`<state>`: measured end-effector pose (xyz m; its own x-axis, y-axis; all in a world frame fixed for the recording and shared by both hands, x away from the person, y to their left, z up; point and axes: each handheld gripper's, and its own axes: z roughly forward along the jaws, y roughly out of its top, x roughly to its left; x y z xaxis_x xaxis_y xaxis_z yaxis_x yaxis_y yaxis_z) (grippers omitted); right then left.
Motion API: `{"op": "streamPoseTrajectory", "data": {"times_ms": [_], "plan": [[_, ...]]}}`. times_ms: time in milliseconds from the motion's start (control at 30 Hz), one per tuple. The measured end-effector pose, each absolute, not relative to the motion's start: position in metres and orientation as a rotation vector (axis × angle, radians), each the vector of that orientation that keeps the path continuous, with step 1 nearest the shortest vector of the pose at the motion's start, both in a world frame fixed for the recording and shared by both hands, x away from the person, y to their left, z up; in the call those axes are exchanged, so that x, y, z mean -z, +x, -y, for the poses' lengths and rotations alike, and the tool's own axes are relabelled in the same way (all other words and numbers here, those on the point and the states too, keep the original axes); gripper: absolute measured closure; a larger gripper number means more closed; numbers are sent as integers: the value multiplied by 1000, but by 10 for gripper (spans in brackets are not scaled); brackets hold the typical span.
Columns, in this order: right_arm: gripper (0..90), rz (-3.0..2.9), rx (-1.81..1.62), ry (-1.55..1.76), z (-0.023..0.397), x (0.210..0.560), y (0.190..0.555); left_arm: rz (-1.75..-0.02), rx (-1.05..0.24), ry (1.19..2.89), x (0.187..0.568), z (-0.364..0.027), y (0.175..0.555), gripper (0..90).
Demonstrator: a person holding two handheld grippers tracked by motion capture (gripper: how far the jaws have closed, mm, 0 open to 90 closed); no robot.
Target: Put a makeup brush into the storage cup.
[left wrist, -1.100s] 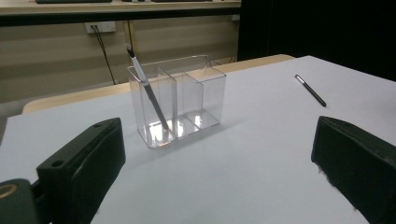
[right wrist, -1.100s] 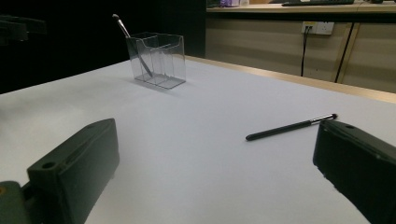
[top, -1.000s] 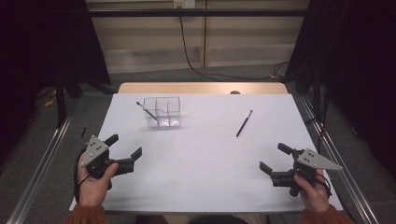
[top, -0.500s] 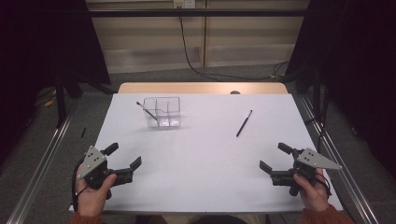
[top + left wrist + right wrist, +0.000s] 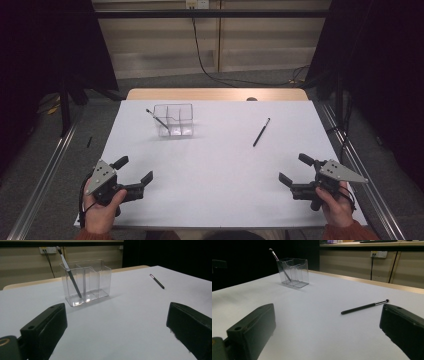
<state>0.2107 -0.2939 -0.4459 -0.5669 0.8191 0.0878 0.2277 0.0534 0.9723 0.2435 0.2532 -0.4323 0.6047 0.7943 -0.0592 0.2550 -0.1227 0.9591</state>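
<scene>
Both tools wide and empty at the near edge of the bench, left one just pulled back.

The left tool [image 5: 133, 175] has drawn back toward the person over the last second, jaws wide, holding nothing; the right tool [image 5: 297, 172] sits as before, equally wide. I judge no reach has begun. Two pens: one [image 5: 261, 132] lies flat on the white bench [image 5: 220, 165], well ahead of the right tool; the other [image 5: 157, 119] leans in the single clear holder [image 5: 174, 120].

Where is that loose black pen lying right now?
In the high view the pen lies flat on the table's right half, right of the clear organizer, beyond the right gripper.
</scene>
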Motion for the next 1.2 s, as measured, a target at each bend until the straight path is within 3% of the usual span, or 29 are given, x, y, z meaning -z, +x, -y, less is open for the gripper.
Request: {"op": "streamPoseTrajectory", "data": {"times_ms": [1200], "plan": [[0,-1813,-1518,1078,282,438,239,-852,-548,1679,431,-249,246,33]]}}
